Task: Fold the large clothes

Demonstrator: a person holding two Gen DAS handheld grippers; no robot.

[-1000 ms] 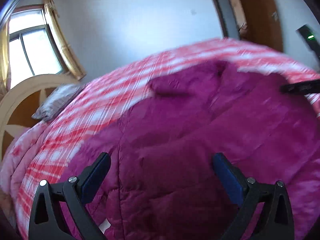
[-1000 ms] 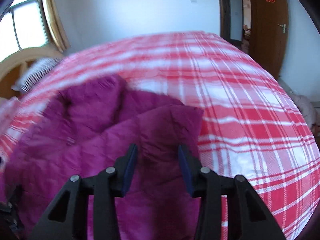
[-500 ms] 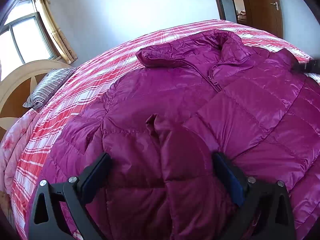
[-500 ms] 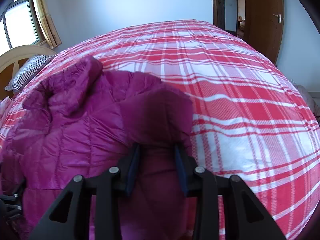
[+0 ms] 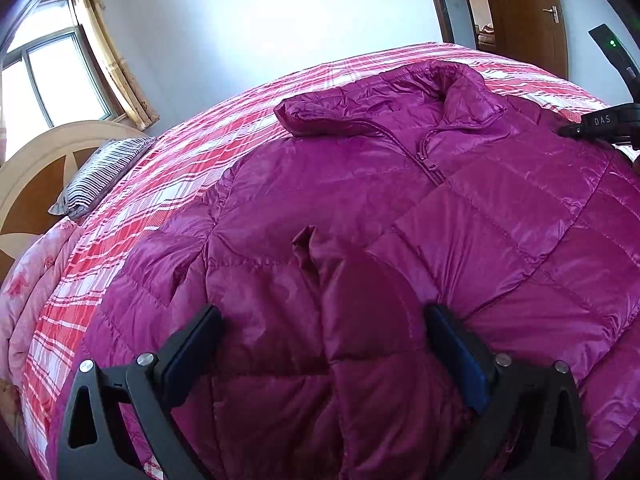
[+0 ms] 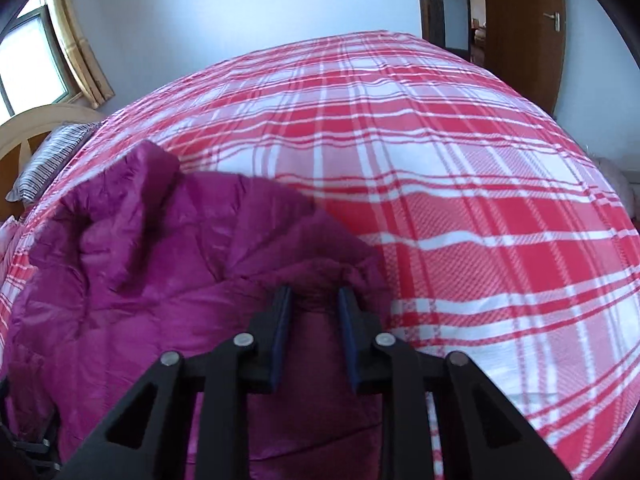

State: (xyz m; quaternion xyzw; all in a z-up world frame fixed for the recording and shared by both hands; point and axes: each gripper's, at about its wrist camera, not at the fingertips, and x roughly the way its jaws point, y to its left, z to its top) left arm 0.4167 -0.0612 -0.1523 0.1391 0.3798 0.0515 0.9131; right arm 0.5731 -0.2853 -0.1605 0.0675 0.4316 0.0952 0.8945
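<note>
judging the puffy jacket (image 5: 360, 200) spread on the plaid bed (image 6: 440, 160) as light, soft and slippery, we pinch its edge in the clenched right gripper (image 6: 314, 312) while the left gripper (image 5: 324, 332) gapes around a sleeve fold

I see a bed (image 6: 460, 184) in red plaid, a striped pillow (image 5: 100, 176), a curtained window (image 5: 52, 80), pale walls (image 5: 260, 28) and a brown door (image 6: 524, 28).
</note>
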